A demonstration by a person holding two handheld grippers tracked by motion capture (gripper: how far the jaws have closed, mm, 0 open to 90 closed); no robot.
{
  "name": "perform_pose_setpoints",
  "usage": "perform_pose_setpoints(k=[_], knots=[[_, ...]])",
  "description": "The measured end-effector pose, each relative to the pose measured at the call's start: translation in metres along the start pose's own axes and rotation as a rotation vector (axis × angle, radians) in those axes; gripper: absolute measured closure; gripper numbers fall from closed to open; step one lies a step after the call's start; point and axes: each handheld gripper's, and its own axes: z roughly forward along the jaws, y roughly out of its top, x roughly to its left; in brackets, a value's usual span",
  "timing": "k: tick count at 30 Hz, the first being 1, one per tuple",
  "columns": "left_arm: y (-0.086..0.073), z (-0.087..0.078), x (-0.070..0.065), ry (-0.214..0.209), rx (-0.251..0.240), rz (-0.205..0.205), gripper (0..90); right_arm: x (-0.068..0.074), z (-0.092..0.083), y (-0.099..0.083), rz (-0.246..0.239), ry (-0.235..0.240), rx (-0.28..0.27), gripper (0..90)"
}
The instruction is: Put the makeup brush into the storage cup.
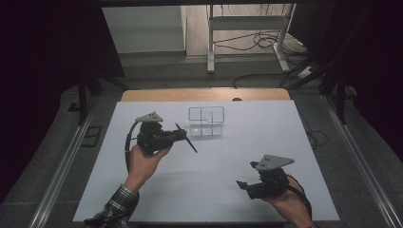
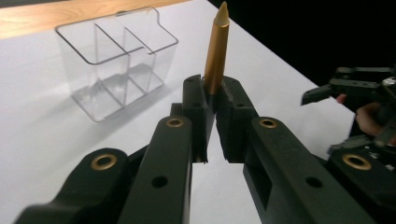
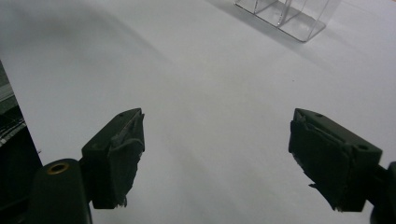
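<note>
Right gripper: nearest the person, low over the white table, jaws spread wide with nothing between them.
Left gripper: farther in, jaws closed on a gold pen, its pointed tip sticking out beyond them.
Clear divided organizer: standing upright on the table just beyond the pen.
</note>
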Motion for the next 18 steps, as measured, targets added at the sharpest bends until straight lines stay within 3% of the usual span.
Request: perform_pose_setpoints(k=[18], knots=[[0.028,0.007,0.010,0.066,0.010,0.032,83.5,-0.008,-0.003,-0.015,0.020,-0.029,0.043,2.4]])
